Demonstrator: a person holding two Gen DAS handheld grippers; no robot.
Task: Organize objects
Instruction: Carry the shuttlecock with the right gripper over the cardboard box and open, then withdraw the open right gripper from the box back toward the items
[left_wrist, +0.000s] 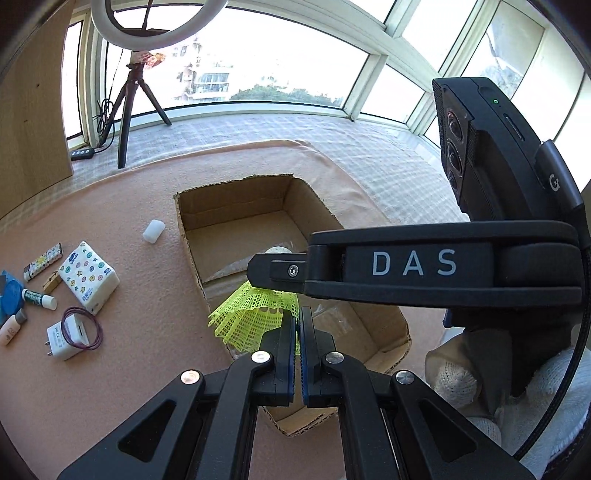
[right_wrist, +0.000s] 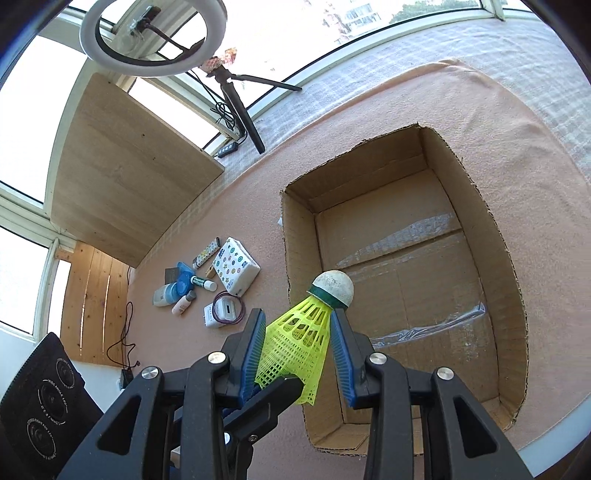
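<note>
The right gripper (right_wrist: 298, 334) grasps a yellow-green plastic shuttlecock (right_wrist: 301, 339) by its mesh skirt, the blue-padded fingers (right_wrist: 255, 354) pressed against either side and the white cork tip pointing up and away over the open cardboard box (right_wrist: 476, 206). The box sits on the pink cloth (right_wrist: 369, 122) covering the worktop; its visible floor shows only strips of clear tape.

The left gripper (left_wrist: 298, 325) has its fingers clenched together with nothing between them. It hangs over the near end of the box (left_wrist: 192, 236), just beneath the right gripper's black arm marked "DAS" — the shuttlecock (left_wrist: 255, 314) shows beyond its fingertips. A white-gloved hand (left_wrist: 458, 376) is seen at the lower right of that view.

Toward the worktop's left edge lies a loose cluster: a patterned tissue pack (left_wrist: 90, 275), a white charger plug (left_wrist: 68, 334) ringed by a purple hair tie (left_wrist: 98, 325), a lip balm stick (left_wrist: 38, 298), a patterned lighter (left_wrist: 42, 261), a blue round case (left_wrist: 11, 297) and a small bottle (left_wrist: 11, 328). A small white block (left_wrist: 153, 231) lies apart, just beside the box's left wall. A ring light on a tripod (left_wrist: 127, 110) stands at the far-left corner by the window.
</note>
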